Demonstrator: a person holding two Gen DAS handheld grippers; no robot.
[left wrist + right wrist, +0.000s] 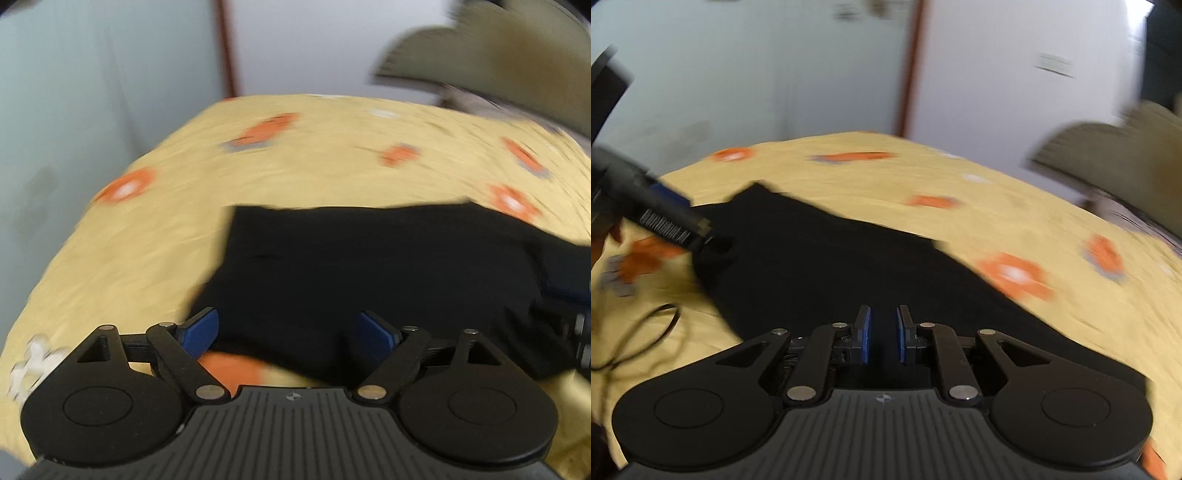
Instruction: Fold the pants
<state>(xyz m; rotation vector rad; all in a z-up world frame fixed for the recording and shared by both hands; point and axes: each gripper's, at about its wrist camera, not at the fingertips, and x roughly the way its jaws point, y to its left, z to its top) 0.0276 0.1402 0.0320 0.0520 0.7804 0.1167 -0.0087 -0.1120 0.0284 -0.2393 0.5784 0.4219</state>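
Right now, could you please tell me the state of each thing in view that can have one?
Black pants: lying flat on the bed, folded into a compact shape, held by neither gripper.
Left gripper: open wide, nothing between its pads.
Right gripper: open by a narrow gap, nothing visibly clamped.
Yellow flowered bedsheet: spread over the bed, under the pants.
Black cable: lying loose on the sheet.

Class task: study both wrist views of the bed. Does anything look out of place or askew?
A thin black cord lies looped loose on the yellow flowered bedsheet, beside the folded black pants. The pants lie flat; nothing else stands out.
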